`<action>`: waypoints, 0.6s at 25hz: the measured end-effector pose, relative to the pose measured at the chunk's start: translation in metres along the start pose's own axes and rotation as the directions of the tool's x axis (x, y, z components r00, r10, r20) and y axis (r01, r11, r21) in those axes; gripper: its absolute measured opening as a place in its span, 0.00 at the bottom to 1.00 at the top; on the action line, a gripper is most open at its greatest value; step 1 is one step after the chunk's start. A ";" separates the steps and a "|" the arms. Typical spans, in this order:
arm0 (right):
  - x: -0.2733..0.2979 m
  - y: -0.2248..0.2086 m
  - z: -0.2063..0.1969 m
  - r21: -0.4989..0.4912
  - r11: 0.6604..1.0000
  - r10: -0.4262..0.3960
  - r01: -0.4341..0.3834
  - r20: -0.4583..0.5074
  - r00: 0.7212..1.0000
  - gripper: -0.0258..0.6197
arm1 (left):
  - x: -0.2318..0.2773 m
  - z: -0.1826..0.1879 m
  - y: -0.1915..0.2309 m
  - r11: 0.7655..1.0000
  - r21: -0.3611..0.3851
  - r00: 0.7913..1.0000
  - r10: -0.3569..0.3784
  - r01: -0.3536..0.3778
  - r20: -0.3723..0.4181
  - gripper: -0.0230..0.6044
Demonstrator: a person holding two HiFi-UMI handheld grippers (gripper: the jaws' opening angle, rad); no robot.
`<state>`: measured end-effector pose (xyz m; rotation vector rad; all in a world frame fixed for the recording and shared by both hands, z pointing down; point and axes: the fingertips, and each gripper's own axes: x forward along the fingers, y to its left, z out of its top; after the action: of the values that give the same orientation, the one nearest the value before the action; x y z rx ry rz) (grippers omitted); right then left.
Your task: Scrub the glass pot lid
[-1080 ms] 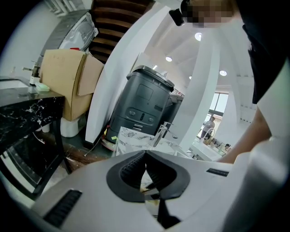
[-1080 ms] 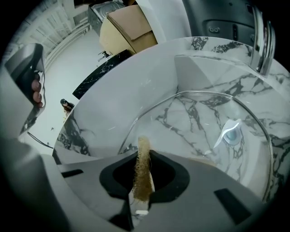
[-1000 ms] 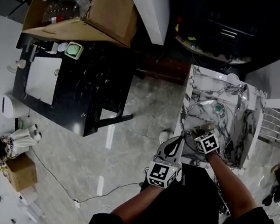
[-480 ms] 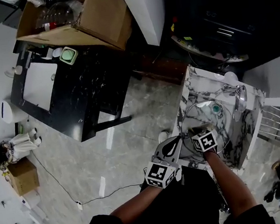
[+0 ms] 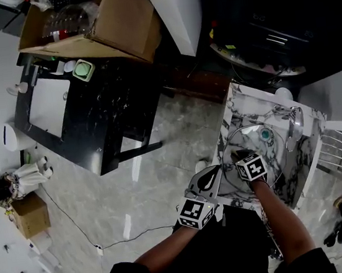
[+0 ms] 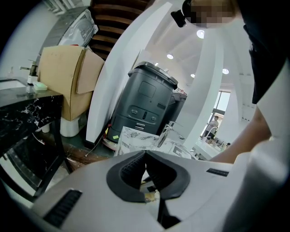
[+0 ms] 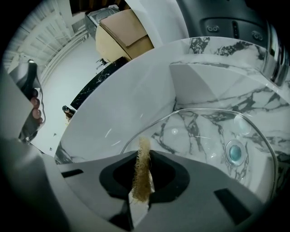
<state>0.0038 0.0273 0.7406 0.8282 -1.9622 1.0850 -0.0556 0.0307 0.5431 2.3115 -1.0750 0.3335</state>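
The clear round glass pot lid (image 7: 204,136) lies flat in the white marble sink with dark veins (image 7: 213,77), filling much of the basin. Its pale blue centre knob (image 7: 234,152) faces up. In the head view the lid (image 5: 254,142) sits toward the basin's tap-side edge, with the chrome tap (image 5: 294,124) standing on the rim just beyond it.

The right gripper (image 7: 144,152) is clamped narrow on a tan fibrous scrubbing pad (image 7: 141,172). The pad stands upright between the dark pads and pokes out past the tips. It is poised at the lid's rim on the person's side; whether the fibres touch the glass cannot be told. From the head view this gripper (image 5: 242,156) reaches over the sink's near edge.

The left gripper (image 6: 146,152) has its jaws brought together, tips touching, with nothing between them. It hangs off the sink's near corner (image 5: 207,183), above the grey marble floor (image 5: 162,165).

Well apart, a black marbled table (image 5: 92,105) stands beside an open brown cardboard box (image 5: 124,20).
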 end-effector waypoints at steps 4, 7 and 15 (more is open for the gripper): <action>0.000 -0.010 0.009 0.008 1.000 0.001 -0.001 0.011 1.000 0.13 | 0.001 0.001 0.002 1.000 -0.004 1.000 0.005 -0.005 0.003 0.06; -0.002 -0.016 0.013 0.009 1.000 -0.004 0.004 0.012 1.000 0.13 | 0.000 0.001 0.004 1.000 -0.006 1.000 0.012 -0.012 0.001 0.06; -0.006 -0.032 0.020 0.021 0.999 -0.045 0.044 0.053 0.998 0.13 | 0.003 0.004 0.005 1.000 -0.025 1.000 0.017 -0.017 0.010 0.06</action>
<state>0.0274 -0.0031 0.7412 0.9162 -1.9710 1.0681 -0.0581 0.0241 0.5434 2.2857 -1.0983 0.3143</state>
